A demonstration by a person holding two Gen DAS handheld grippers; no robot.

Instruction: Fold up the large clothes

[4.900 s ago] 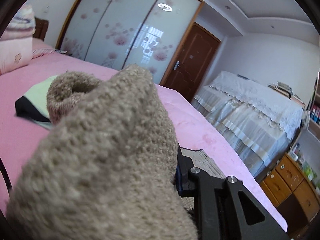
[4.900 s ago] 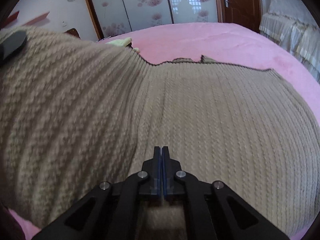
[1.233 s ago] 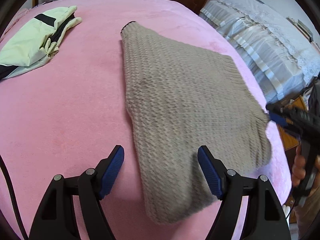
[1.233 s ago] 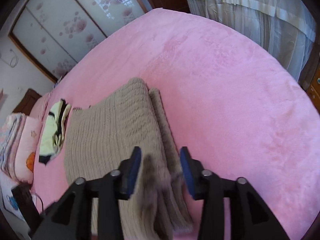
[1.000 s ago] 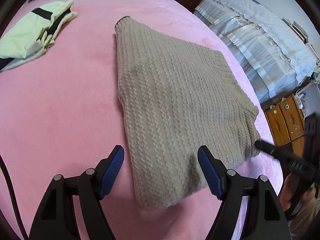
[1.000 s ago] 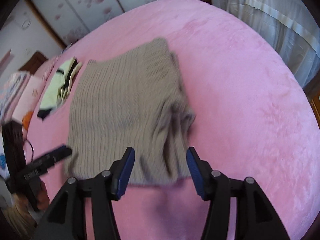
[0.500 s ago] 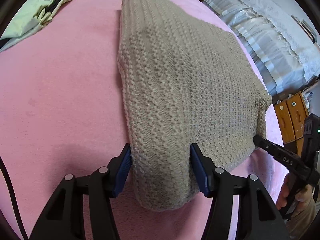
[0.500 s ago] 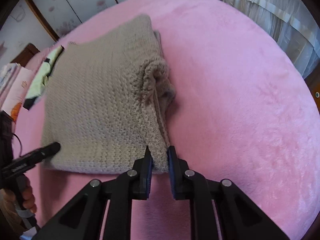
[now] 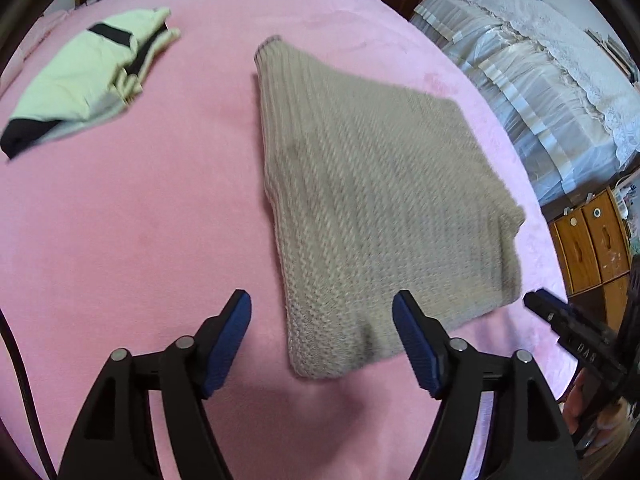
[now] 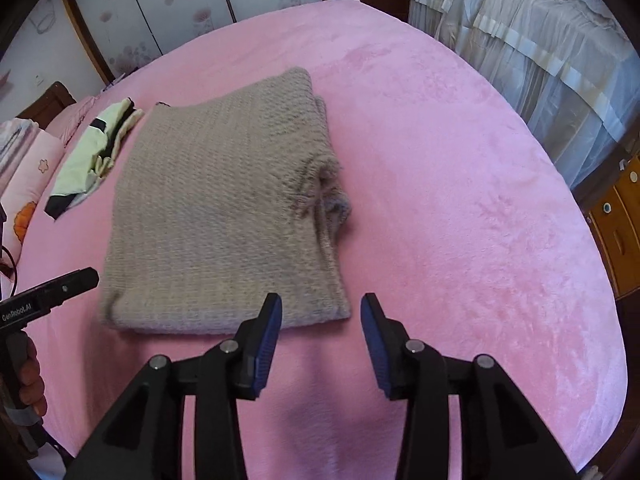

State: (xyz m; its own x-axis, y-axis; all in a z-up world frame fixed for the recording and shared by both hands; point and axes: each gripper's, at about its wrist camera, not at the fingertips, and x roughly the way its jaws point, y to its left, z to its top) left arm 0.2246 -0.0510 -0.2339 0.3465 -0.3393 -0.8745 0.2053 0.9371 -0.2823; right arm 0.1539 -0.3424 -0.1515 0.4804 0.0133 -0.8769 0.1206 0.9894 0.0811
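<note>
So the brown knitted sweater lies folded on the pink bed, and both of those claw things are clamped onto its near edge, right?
Not quite. The sweater does lie folded on the pink bed, but neither claw grips it: the left gripper and right gripper both stand open, clear of the knit, as each wrist view shows.

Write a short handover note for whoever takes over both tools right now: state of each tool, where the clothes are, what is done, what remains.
Left tool: open, empty, at the sweater's near corner.
Right tool: open, empty, just short of its near edge.
Knit sweater: folded into a rectangle on the pink bed; its right side bunches loosely.
Pale green garment: folded, lying apart to the left.
Left to do: possibly tidy the bunched side.
</note>
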